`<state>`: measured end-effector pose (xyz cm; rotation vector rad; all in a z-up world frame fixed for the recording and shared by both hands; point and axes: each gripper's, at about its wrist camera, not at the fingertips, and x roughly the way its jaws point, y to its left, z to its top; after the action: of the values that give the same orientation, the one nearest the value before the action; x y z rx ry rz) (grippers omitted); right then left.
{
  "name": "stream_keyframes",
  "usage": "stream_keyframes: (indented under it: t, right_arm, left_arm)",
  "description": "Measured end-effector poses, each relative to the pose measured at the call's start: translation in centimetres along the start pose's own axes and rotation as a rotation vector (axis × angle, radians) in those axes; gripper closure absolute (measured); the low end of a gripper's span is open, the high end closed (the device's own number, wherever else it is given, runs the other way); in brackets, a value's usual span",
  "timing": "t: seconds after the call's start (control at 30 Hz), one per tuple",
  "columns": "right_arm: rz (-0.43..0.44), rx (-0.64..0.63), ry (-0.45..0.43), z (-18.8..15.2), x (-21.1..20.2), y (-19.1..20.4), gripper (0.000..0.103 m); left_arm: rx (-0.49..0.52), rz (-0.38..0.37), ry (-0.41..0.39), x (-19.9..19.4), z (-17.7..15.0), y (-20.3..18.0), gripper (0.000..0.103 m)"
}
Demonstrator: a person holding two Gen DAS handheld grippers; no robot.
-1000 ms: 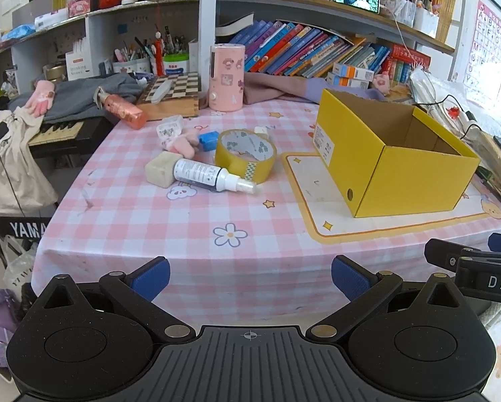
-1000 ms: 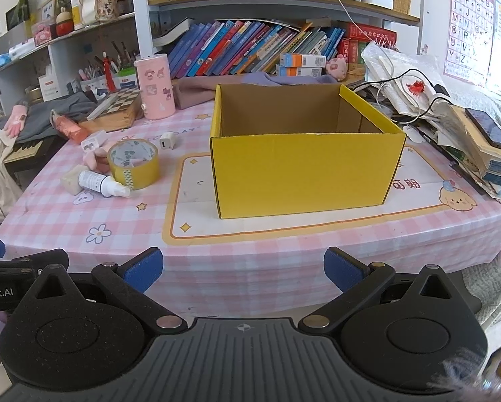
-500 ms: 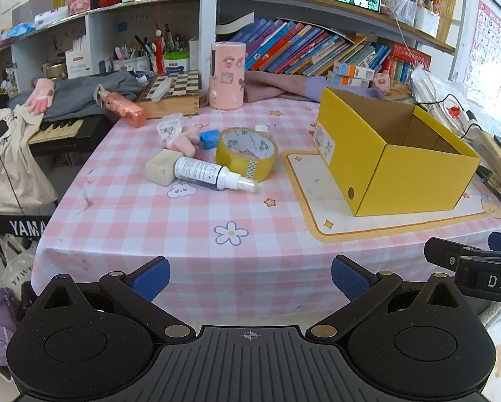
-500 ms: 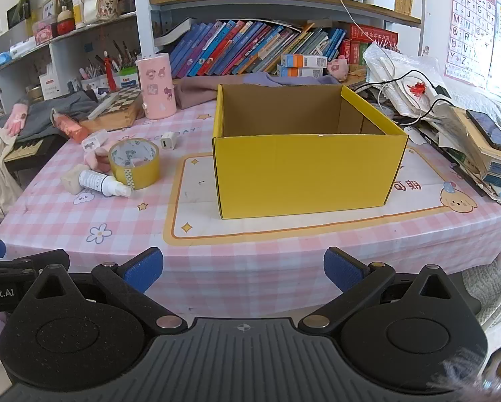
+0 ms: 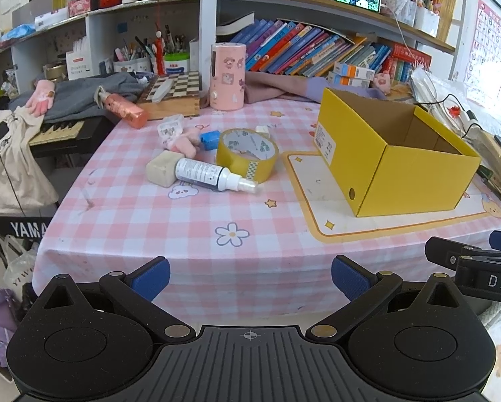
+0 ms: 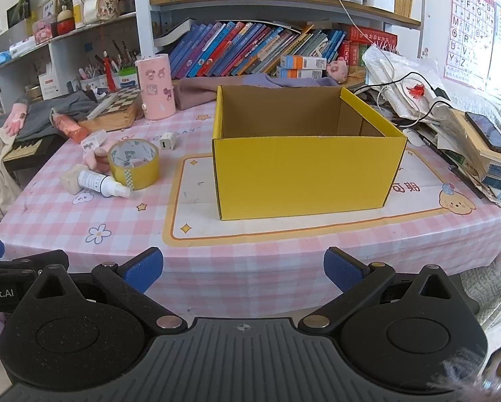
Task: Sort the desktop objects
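An open, empty yellow cardboard box (image 6: 307,174) (image 5: 414,181) stands on a cream mat on the pink checked tablecloth. Left of it lies a cluster: a yellow tape roll (image 5: 247,154) (image 6: 134,163), a white spray bottle (image 5: 213,176) (image 6: 103,184) on its side, a beige block (image 5: 161,169), a pink soft toy (image 5: 183,142), a blue eraser (image 5: 210,140), a small clear case (image 5: 168,128) and a white charger plug (image 6: 166,141). My left gripper (image 5: 250,276) is open and empty before the table's front edge. My right gripper (image 6: 243,269) is open and empty, facing the box.
A pink cylinder (image 5: 227,77), a chessboard box (image 5: 171,95) and an orange bottle (image 5: 123,109) stand at the table's back. Shelves of books rise behind. A keyboard (image 5: 56,134) sits left of the table; stacked books, cables and a phone (image 6: 488,132) crowd the right.
Both grippers have drifted very slightly; the scene looks a touch further off. Nothing was taken hold of or moved.
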<state>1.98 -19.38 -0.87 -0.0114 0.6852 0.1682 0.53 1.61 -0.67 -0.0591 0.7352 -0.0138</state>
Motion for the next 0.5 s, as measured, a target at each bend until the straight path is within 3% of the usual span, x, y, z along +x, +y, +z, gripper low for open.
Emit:
stream_keyframes:
  t: [0.5]
  right_arm:
    - [0.037, -0.029, -0.009, 0.2, 0.1, 1.2, 0.000]
  left_arm:
    - [-0.005, 0.016, -0.001, -0.2, 0.2, 0.7, 0.000]
